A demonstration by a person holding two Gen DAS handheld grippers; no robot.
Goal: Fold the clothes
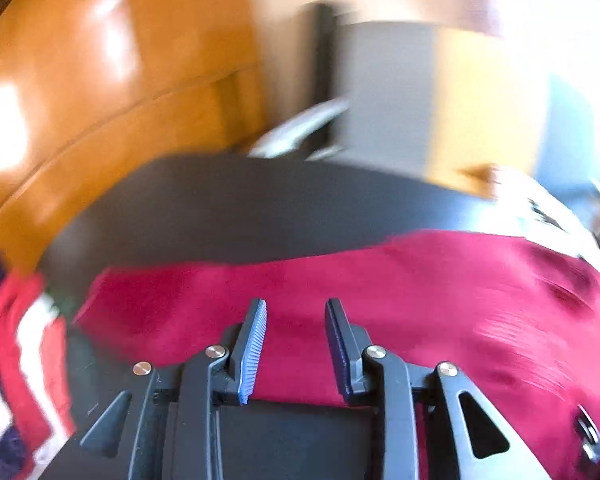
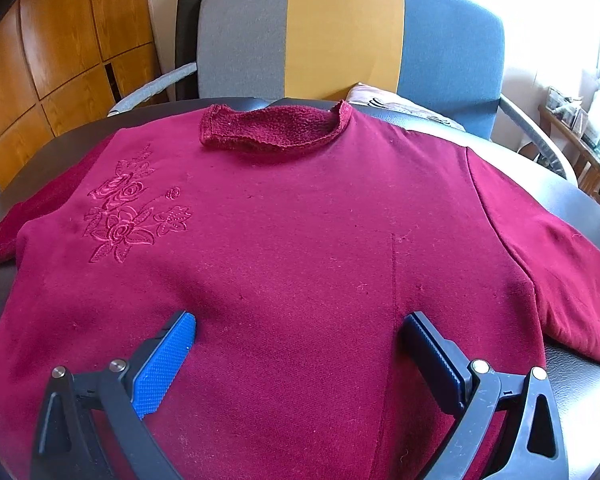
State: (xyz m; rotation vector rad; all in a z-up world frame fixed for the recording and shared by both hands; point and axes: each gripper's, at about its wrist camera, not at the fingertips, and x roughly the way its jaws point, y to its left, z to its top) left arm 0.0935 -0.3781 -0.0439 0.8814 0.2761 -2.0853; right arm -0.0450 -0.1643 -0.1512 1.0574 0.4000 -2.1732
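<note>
Right gripper (image 2: pixel 296 328) hovered low over the sweater (image 2: pixel 284 240), jaws spread wide — nothing between them. One maroon sweater lay flat on the dark table (image 2: pixel 576 384), collar toward the chair (image 2: pixel 348 32), both sleeves out to the sides, embroidered flowers (image 2: pixel 132 216) on one shoulder. Left gripper (image 1: pixel 296 312), in a blurred view, sat over the same fabric (image 1: pixel 420 292) with a narrower gap, empty too. One striped garment (image 1: pixel 24 340) lay bunched at that view's left edge.

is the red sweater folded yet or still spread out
Spread out: the sweater lies flat on the table, collar away, both sleeves out sideways.
</note>
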